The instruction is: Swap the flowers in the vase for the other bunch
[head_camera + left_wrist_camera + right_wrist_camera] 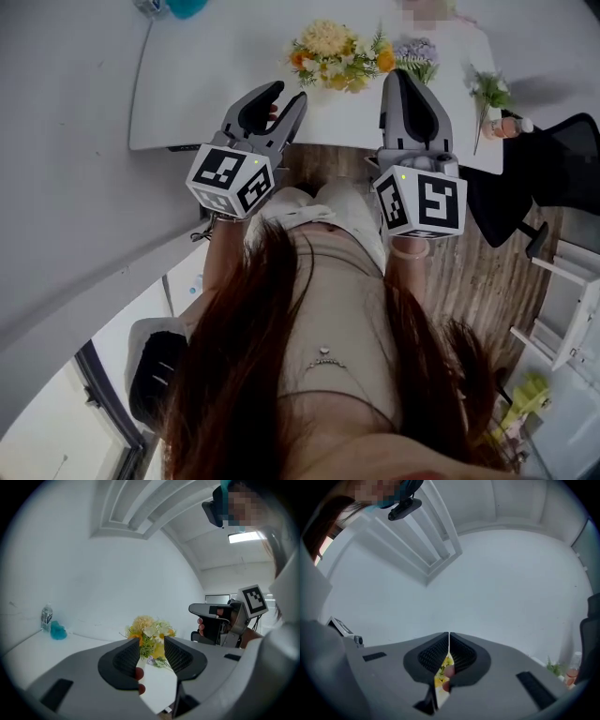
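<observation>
Two grippers point level at the white table (206, 84). The left gripper (289, 94) (151, 641) has its jaws partly apart and empty; the right gripper (398, 75) (449, 634) has its jaws pressed together and empty. The yellow bunch (328, 52) (143, 625) lies just ahead, between them.

White table (206, 84), wood floor (480, 281), black chair (574, 161)

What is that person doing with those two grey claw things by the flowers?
A person holds a grey two-jaw gripper in each hand, both reaching toward the white table. Nothing has been picked up. The left gripper has its jaws apart and empty, aimed at the bunch of yellow and orange flowers. The right gripper is shut with nothing in it. A smaller pale purple bunch sits beside the yellow one.
</observation>
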